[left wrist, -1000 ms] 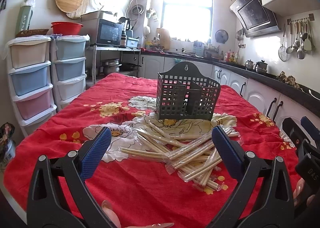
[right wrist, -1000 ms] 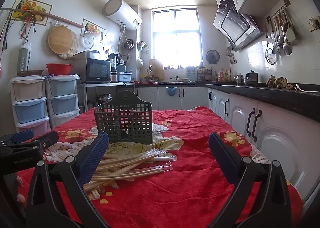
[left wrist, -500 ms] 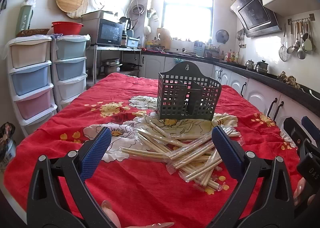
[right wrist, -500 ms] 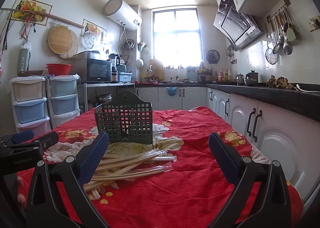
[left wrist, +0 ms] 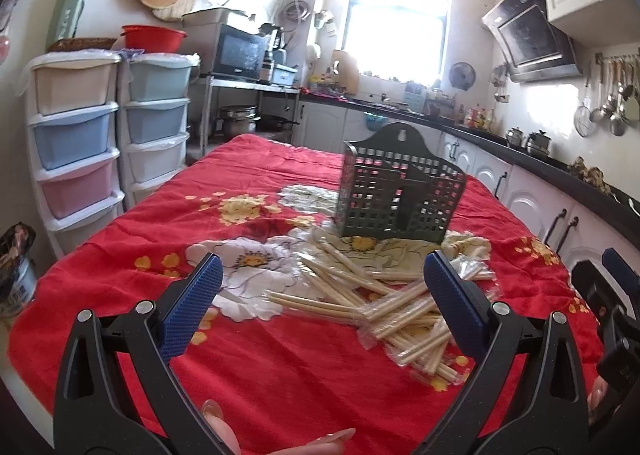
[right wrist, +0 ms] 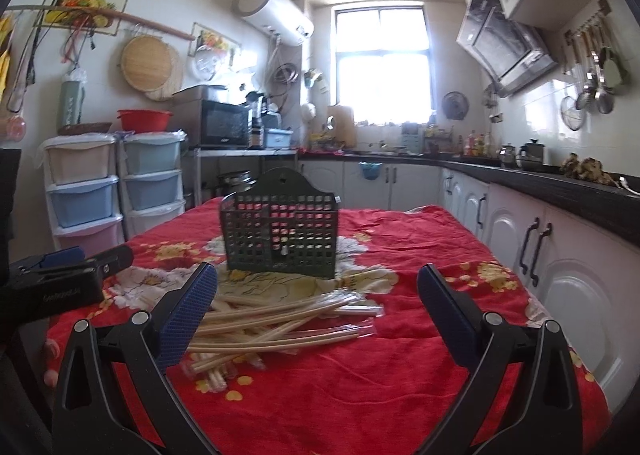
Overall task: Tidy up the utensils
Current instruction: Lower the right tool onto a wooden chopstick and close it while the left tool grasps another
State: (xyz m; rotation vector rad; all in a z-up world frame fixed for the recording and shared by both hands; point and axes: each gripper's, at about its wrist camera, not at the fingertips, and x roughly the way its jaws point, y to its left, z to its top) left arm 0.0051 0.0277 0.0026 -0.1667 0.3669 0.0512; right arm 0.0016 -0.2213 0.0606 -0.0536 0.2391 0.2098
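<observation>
A heap of plastic-wrapped wooden chopsticks (left wrist: 372,303) (right wrist: 276,319) lies on the red floral tablecloth (left wrist: 280,375) (right wrist: 360,375). Just behind the heap stands a dark green perforated utensil holder (left wrist: 400,195) (right wrist: 282,235), upright, with nothing visible inside. My left gripper (left wrist: 320,303) is open above the near left part of the heap, nothing between its blue pads. My right gripper (right wrist: 316,307) is open too, with the heap at its left finger. Each gripper shows at the edge of the other's view, the right one (left wrist: 612,307) and the left one (right wrist: 68,279).
Stacked plastic drawer units (left wrist: 100,135) (right wrist: 112,183) stand left of the table. White cabinets under a dark counter (left wrist: 552,215) (right wrist: 560,207) run along the right. A microwave (right wrist: 224,123) and a window are at the back. A person's fingertips (left wrist: 304,443) show at the bottom edge.
My left gripper has swung a little to the left, so the holder and the heap sit further right in its view. The right gripper has barely moved. Both stay open.
</observation>
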